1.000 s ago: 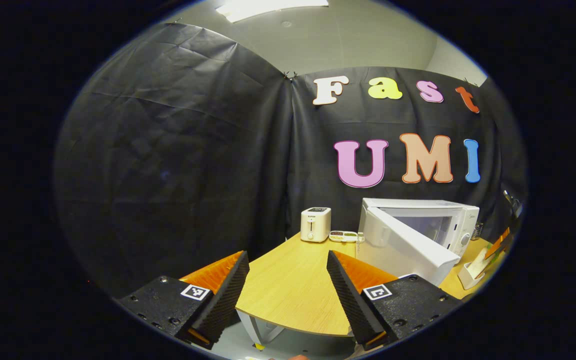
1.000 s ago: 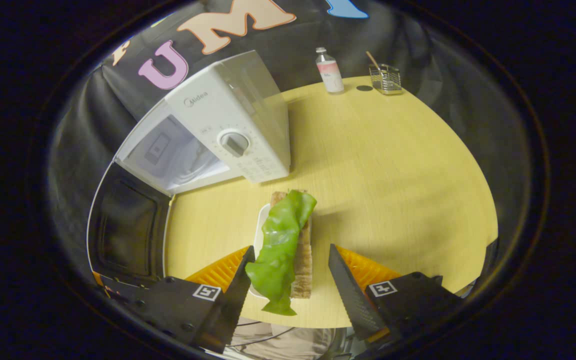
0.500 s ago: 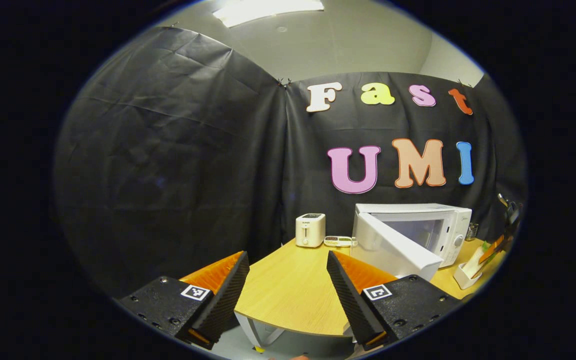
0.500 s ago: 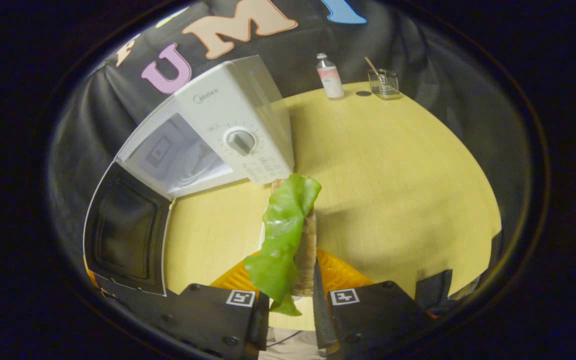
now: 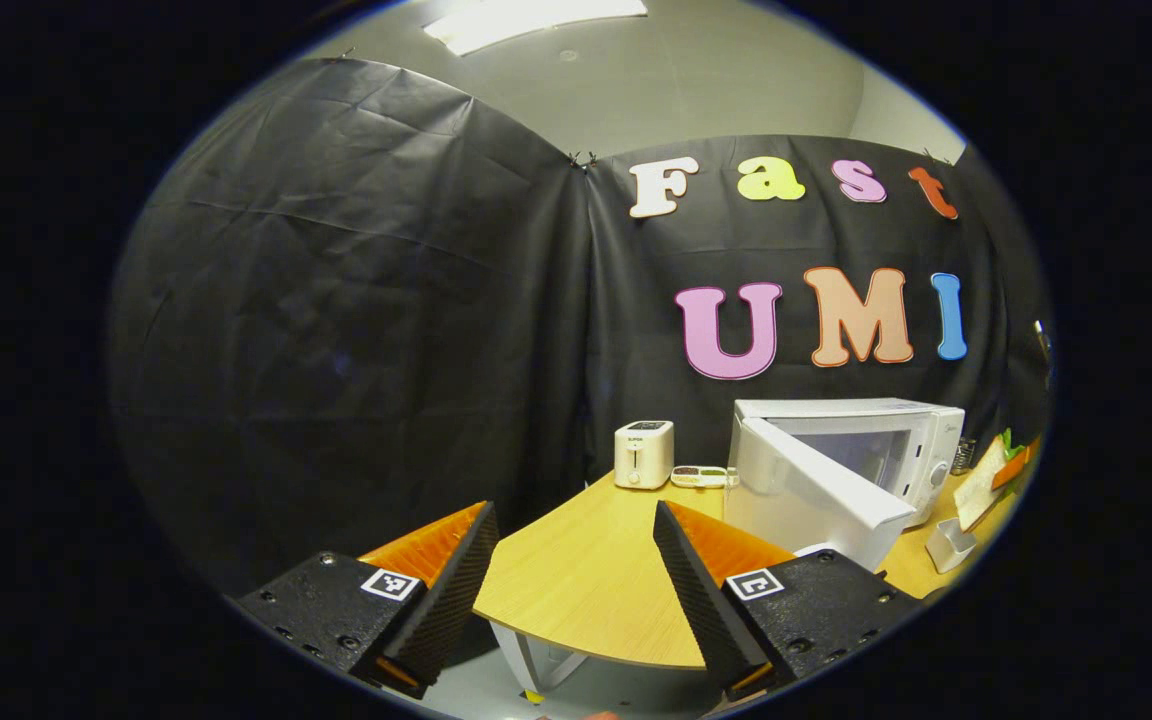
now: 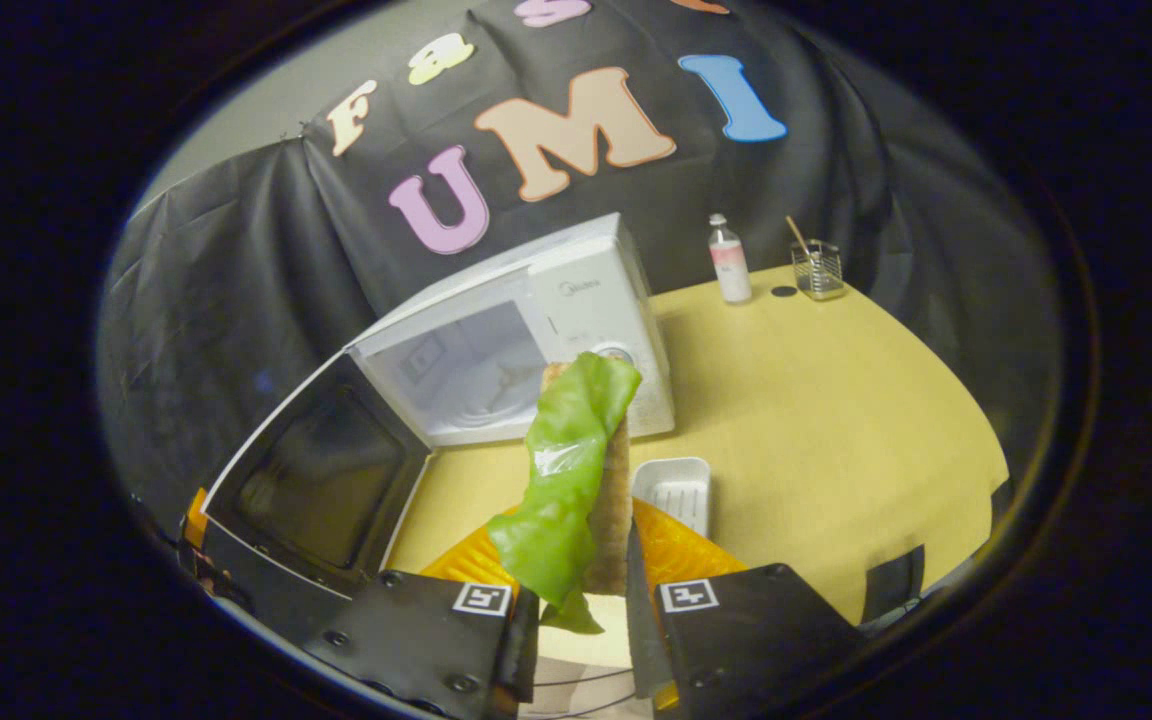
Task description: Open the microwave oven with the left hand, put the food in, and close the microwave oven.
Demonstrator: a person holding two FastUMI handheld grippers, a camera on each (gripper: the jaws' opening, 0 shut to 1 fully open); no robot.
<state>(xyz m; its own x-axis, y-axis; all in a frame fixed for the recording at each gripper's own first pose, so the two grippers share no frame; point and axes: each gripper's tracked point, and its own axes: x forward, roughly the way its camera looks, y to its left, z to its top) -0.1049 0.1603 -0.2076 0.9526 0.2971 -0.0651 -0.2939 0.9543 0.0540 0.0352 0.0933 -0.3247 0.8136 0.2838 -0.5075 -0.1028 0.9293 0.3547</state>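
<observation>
The right gripper (image 6: 581, 600) has its jaws pinching the sandwich (image 6: 576, 470), bread with a green leaf, held upright above the surface (image 6: 836, 420) in front of the microwave (image 6: 536, 340), whose door (image 6: 321, 480) stands swung wide. A white tray (image 6: 674, 490) lies on the surface below. The left gripper (image 5: 571, 570) hovers off the surface edge, jaws spread, holding nothing.

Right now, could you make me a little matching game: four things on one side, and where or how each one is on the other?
Things:
1. microwave door
2. sandwich
3. white tray
4. toaster

States:
A. empty on the table
B. swung open
C. clamped in the right gripper
D. at the table's far edge, by the wall

Pairs: 1-B, 2-C, 3-A, 4-D
</observation>
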